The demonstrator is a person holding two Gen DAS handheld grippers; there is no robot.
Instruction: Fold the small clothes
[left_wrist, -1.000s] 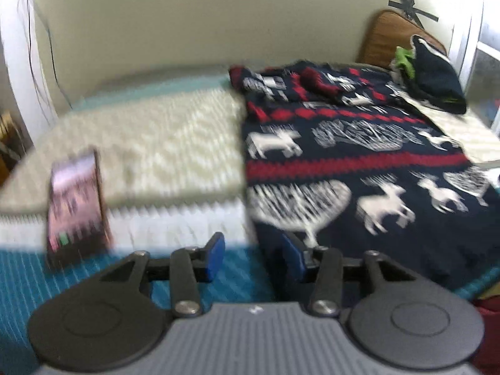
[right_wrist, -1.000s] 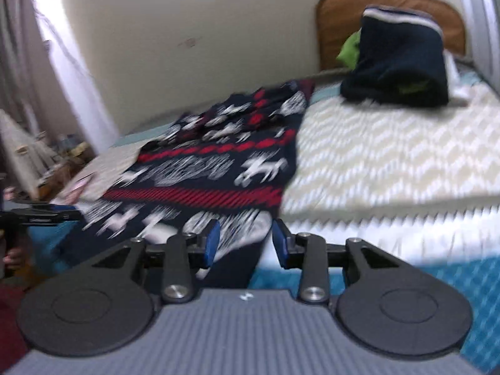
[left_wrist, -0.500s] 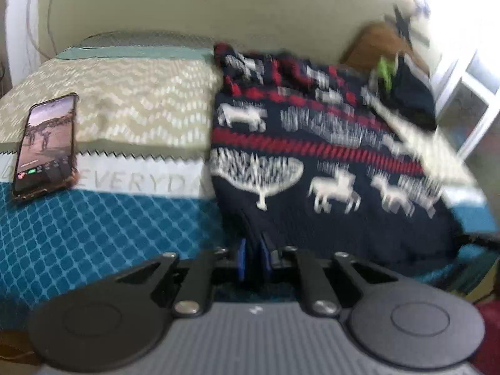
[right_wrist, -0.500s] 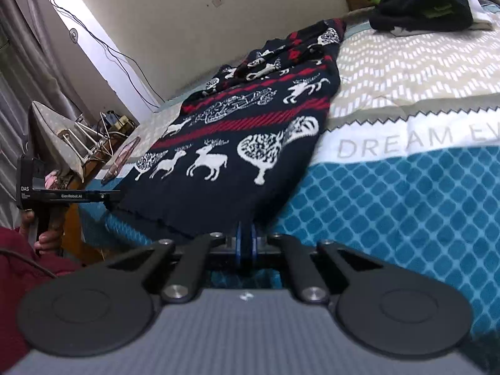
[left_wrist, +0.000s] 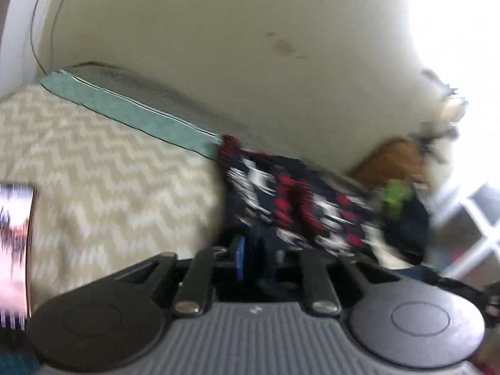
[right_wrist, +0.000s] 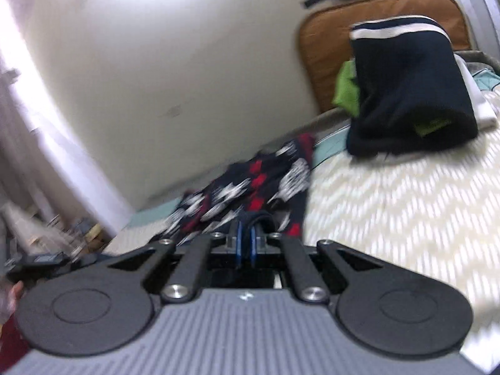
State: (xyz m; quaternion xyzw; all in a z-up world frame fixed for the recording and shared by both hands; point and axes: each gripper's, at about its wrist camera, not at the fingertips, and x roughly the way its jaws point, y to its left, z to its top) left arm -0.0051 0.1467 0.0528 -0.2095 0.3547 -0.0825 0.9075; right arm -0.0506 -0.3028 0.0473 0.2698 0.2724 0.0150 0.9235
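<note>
Your left tongs (left_wrist: pixel 250 257) are clenched on the dark hem of the reindeer-pattern sweater (left_wrist: pixel 300 206), and your right tongs (right_wrist: pixel 245 245) are clenched on the hem at the other corner, the navy edge showing between the blue pads (right_wrist: pixel 239 243). The sweater lies on the bed (left_wrist: pixel 103 168) near the wall, its far part bunched ahead of both grips, so you look to be partway through carrying the bottom edge over toward the collar. The main risk is an uneven fold: if one hand travels further or higher than the other, the hem will land skewed and the knit will wrinkle underneath. Each grip holds only a thin bite of fabric, so a sharp tug could pull a corner free. On your left a phone (left_wrist: pixel 14 250) rests on the bedspread just beside the path; sweeping wide may knock it. On your right, the folded navy garment (right_wrist: pixel 409 93) sits well apart.
</note>
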